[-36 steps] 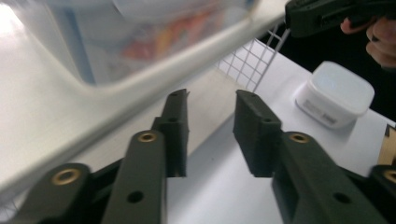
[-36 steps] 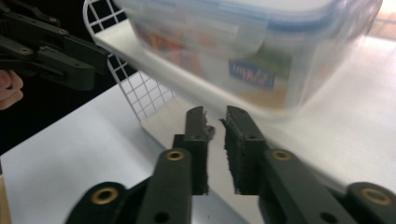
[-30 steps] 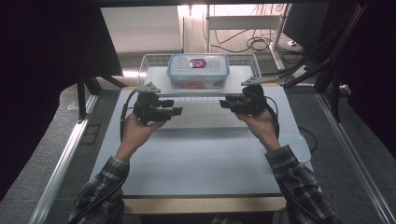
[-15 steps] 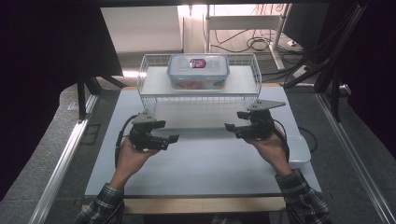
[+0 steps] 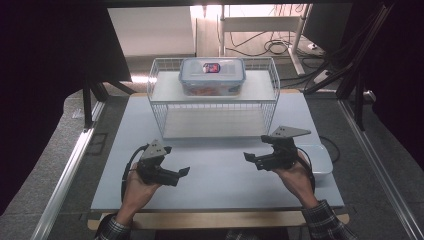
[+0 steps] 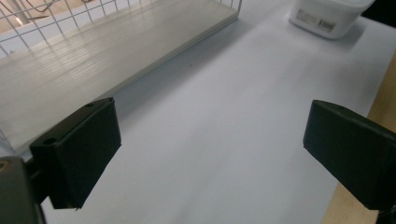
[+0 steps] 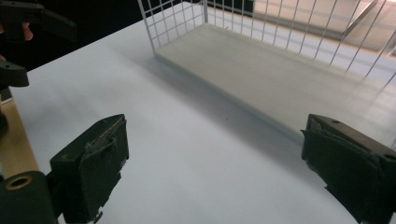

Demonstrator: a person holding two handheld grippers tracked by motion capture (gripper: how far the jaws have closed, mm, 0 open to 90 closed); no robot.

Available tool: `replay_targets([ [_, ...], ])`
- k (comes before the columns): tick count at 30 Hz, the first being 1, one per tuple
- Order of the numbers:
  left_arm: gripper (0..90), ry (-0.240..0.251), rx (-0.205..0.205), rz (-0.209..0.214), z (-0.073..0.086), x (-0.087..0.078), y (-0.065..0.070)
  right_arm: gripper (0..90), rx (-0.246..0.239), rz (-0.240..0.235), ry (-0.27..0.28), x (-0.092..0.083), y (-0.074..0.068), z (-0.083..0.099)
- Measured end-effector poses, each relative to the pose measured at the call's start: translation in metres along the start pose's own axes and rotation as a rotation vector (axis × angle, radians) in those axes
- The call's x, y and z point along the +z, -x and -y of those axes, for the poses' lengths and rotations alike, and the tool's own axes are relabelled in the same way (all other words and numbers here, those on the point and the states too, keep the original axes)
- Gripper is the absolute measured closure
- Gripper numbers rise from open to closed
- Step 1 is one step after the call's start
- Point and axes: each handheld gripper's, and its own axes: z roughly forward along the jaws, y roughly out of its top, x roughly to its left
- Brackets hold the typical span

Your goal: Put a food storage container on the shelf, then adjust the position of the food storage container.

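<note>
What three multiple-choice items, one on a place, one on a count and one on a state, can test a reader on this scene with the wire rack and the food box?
1. Where is the food box?
A. on the top shelf of the wire rack
B. on the table in front of the rack
C. between a gripper's jaws

2. How many shelves does the rack have?
A. one
B. two
C. four

3. How are the left gripper and the right gripper?
A. both open and empty
B. both shut on the box
C. left shut, right open

Answers: 1 A, the box sits on the upper board; 2 B, an upper and a lower board show; 3 A, each gripper view shows jaws wide apart over bare table.
</note>
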Motion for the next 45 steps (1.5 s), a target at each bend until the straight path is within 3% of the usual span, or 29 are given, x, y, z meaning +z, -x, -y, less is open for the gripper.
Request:
replay_targets([
  [3,3.6,0.009,-0.017,0.015,0.011,0.001,0.004,3.8,0.016,-0.003,-0.001,-0.001,-0.005,0.013],
  [7,1.9,-0.029,0.011,0.000,0.025,0.004,0.011,3.9,0.024,-0.028,-0.008,-0.004,-0.010,0.023],
  [10,1.2,-0.038,-0.002,-0.003,0.034,0.006,0.010,4.1,-0.006,-0.005,-0.017,-0.005,-0.016,0.032],
  [13,1.0,-0.045,0.008,-0.035,0.042,0.007,0.009,4.3,-0.023,0.009,-0.034,-0.002,-0.019,0.040],
  [19,1.6,-0.075,0.059,-0.073,0.051,0.010,0.010,4.6,-0.024,-0.002,-0.123,0.012,-0.023,0.061],
  [21,1.6,-0.070,0.075,-0.076,0.052,0.010,0.010,4.6,-0.032,0.008,-0.134,0.015,-0.023,0.062],
  [25,1.6,-0.054,0.065,-0.068,0.053,0.010,0.009,2.1,-0.028,0.028,-0.135,0.012,-0.020,0.061],
  [30,1.7,-0.052,0.073,-0.074,0.055,0.010,0.006,3.0,0.008,0.037,-0.113,0.001,-0.014,0.053],
  [35,1.9,-0.061,0.062,-0.073,0.057,0.010,0.003,23.4,-0.003,0.157,-0.103,-0.016,-0.001,0.049],
  [38,2.3,-0.068,0.052,-0.068,0.058,0.011,0.002,44.1,0.010,0.230,-0.106,-0.031,0.014,0.050],
  [41,2.6,-0.069,0.045,-0.069,0.059,0.011,0.000,63.6,0.038,0.271,-0.085,-0.046,0.030,0.053],
  [45,3.0,-0.054,0.015,-0.071,0.059,0.009,-0.003,78.3,0.057,0.340,-0.102,-0.060,0.046,0.056],
])
